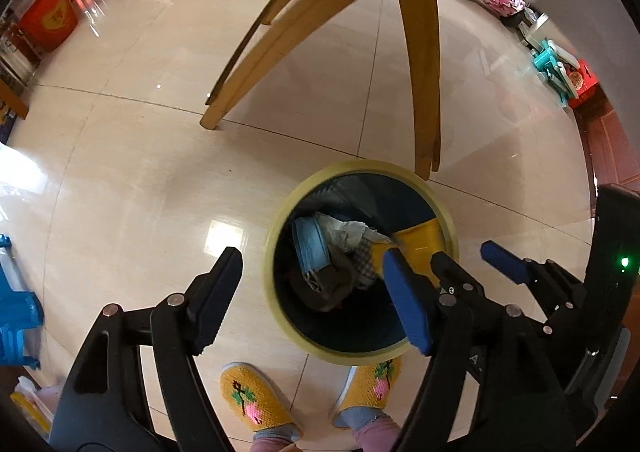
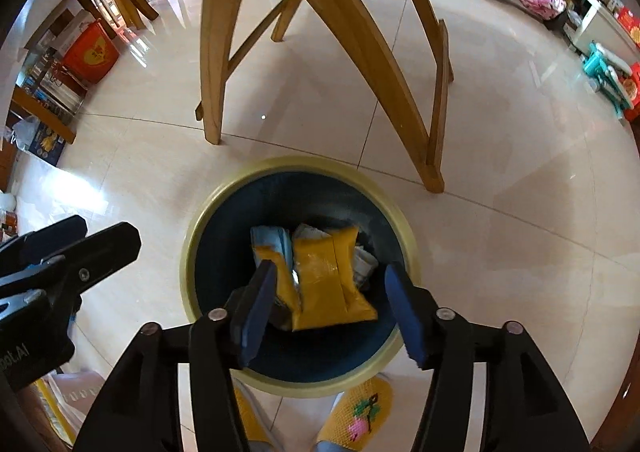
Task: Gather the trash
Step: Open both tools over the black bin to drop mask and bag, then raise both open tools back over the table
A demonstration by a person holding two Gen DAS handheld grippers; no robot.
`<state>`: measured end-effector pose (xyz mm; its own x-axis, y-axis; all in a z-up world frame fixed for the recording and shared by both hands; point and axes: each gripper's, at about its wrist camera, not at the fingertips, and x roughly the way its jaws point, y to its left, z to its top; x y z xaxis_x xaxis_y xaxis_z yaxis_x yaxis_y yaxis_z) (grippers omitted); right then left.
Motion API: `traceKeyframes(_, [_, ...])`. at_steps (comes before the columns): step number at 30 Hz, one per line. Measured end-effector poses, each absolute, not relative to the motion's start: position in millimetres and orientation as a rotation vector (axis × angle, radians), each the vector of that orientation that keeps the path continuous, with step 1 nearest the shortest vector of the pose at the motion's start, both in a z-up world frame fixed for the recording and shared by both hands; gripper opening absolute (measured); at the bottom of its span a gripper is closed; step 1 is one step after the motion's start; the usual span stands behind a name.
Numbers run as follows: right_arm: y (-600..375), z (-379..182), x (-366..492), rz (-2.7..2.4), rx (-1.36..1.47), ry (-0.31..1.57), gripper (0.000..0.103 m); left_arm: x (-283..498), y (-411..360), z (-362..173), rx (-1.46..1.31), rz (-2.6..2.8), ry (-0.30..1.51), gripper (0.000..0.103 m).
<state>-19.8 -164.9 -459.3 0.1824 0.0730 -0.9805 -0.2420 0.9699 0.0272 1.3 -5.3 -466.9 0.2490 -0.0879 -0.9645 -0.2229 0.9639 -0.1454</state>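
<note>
Hovering over the round bin (image 2: 298, 382), yellow rim, dark inside, on the tiled floor (image 1: 140, 132). My right claw (image 2: 334, 308) is spread wide above the opening, gripping nothing; a yellow packet (image 2: 332, 280) sits between and beyond its blue pads (image 2: 406, 312), atop crumpled paper and other trash in the bin. My left claw (image 1: 310, 294) is spread too, empty. Wooden chair legs (image 2: 216, 52) stand just behind the bin. My yellow slippers (image 1: 250, 396) touch its near edge.
</note>
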Motion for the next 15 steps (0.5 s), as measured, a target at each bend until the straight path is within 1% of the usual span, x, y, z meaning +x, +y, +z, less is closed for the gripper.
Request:
traceKeyframes(2, [-162.8,-455.6,-19.6,0.223,-0.151,1.365,0.062,-0.6,0.5,-461.5,-0.268,0.103,1.312,0.070])
traceKeyframes(9, [-160.1,-444.1,-23.3,0.193,-0.157,1.355,0.062,-13.3,18.8,-440.6,-0.269,0.132,1.304,0.070])
traceKeyframes(15, [-162.6,-403.0,-36.7,0.168,-0.158,1.348,0.062,-26.1,35.1,-410.0,-0.273,0.142,1.297,0.070])
